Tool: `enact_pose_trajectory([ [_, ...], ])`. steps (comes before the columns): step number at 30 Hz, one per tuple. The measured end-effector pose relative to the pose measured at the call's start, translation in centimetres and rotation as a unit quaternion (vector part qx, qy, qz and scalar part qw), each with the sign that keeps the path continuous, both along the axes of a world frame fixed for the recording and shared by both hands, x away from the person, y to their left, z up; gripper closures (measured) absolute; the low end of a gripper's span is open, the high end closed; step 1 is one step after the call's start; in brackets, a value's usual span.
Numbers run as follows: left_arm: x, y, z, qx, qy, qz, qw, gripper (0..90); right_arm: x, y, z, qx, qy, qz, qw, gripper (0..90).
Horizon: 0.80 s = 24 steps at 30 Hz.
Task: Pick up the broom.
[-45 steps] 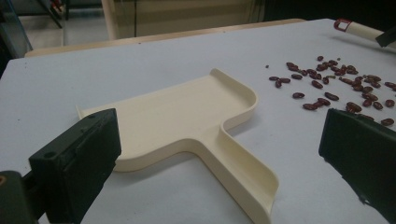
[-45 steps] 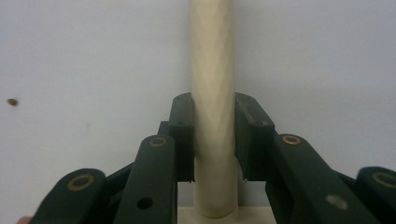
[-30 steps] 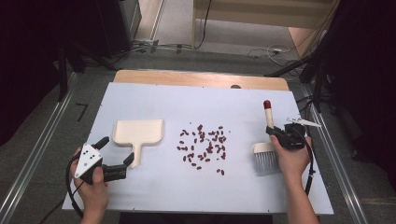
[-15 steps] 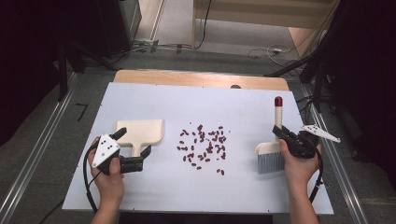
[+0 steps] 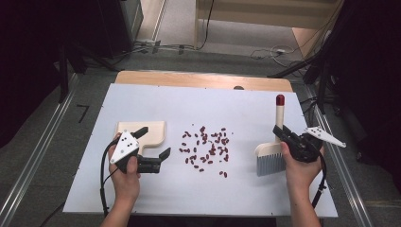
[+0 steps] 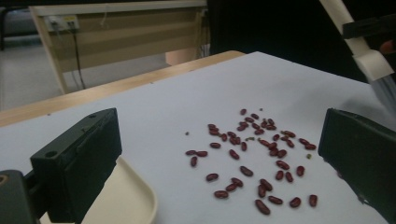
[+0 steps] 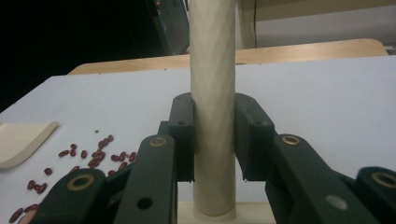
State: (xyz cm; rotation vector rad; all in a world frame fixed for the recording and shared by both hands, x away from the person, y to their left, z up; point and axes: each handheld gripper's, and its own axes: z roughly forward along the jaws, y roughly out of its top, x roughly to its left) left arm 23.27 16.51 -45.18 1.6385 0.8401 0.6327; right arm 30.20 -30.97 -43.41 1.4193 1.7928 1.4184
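Note:
A cream dustpan point(image 5: 155, 129) lies on the white table sheet point(image 5: 236, 109), left of a scatter of red beans point(image 5: 206, 147). My left gripper point(image 5: 153, 142) hovers open over the dustpan's handle with nothing between its jaws. In the left gripper view the dustpan point(image 6: 122, 200) lies under the left jaw, with the beans point(image 6: 252, 154) ahead. My right gripper point(image 5: 280, 133) is shut on the cream handle of a hand brush point(image 5: 270, 163) with a red tip, to the right of the beans. The right gripper view shows the pads point(image 7: 184, 135) pressed on the handle point(image 7: 212, 93).
The sheet covers a wooden table whose far edge point(image 5: 203, 79) is bare. Dark floor, cables and black stands surround the table. A metal rail point(image 5: 38, 156) runs along its left side. The brush point(image 6: 371, 63) shows at the upper right in the left gripper view.
My left gripper has moved right and away from the person, from the sheet's near left to over the dustpan handle. The right gripper has shifted the brush slightly right and raised it.

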Motion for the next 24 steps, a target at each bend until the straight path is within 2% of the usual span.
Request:
enact_pose_trajectory([
  [4,-0.1,-1.1,0.0,-0.002,0.004,-0.017,0.9998,0.0,-0.3,1.4,0.2,-0.003,-0.006,0.014,0.9999,69.1],
  [6,-0.1,-1.8,0.0,-0.005,0.014,-0.036,0.9992,0.0,-0.5,2.0,0.4,-0.003,-0.011,0.019,0.9997,69.1],
  [13,0.0,-2.9,-0.1,-0.029,0.031,-0.071,0.9966,0.1,-1.3,3.8,1.0,-0.008,-0.024,0.033,0.9992,69.1],
  [18,-0.1,-4.2,-0.1,-0.040,0.041,-0.087,0.9945,3.3,-1.9,5.4,1.2,-0.014,-0.032,0.049,0.9982,69.1],
  [24,-0.3,-5.5,0.0,-0.044,0.053,-0.093,0.9932,8.1,-2.5,6.8,1.3,-0.017,-0.039,0.062,0.9972,69.1],
])
